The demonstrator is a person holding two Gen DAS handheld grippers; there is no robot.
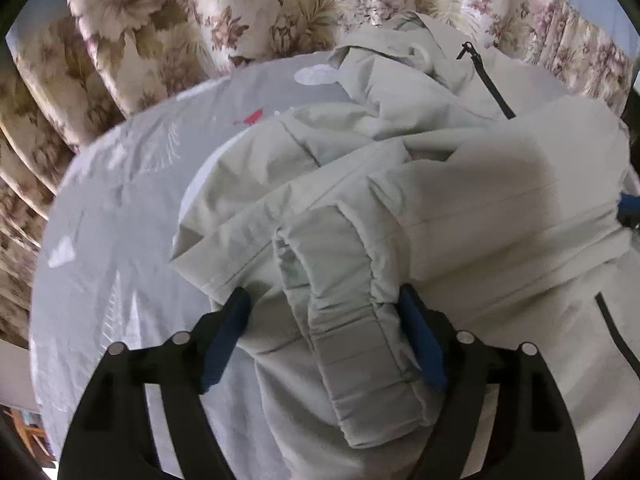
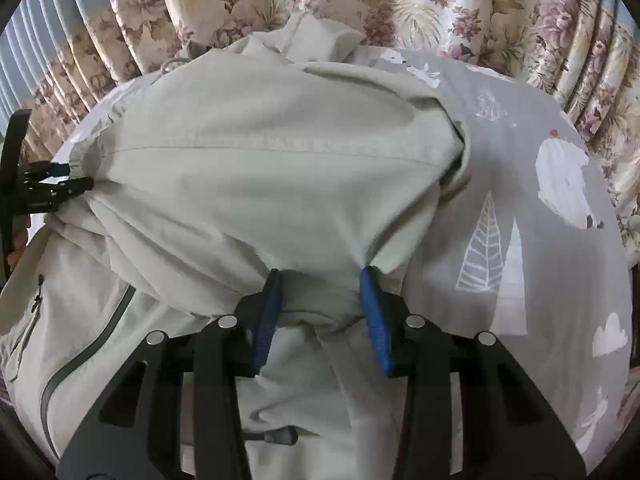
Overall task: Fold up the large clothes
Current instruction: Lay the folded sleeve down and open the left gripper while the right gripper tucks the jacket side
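Both claws hang over the pale jacket (image 1: 460,208) with their jaws apart. The left claw (image 1: 324,300) straddles the elastic cuff (image 1: 352,344) of a sleeve lying across the jacket's front; its blue pads (image 1: 420,344) stand on either side of the cuff, the right-hand one just beside the gathered edge, and neither presses on it, so this claw is open. The right claw (image 2: 322,280) is open as well, narrower, with its blue pads (image 2: 374,320) at the near edge of a folded-over part of the jacket; cloth lies in the gap between them, but they do not pinch it.

Behind the jacket hang flowered curtains (image 1: 168,32). The jacket lies on a grey sheet (image 2: 540,280), which is printed with white bears, trees and clouds and stays bare to the right of the jacket in the right wrist view and to its left in the left wrist view. The jacket itself is rumpled, its body folded over on itself, with a long seam running across the top layer. A dark zipper (image 1: 486,80) runs along the far part of the jacket, near the curtains, and a second dark zipper (image 2: 86,356) curves along the jacket's near left side in the right wrist view.
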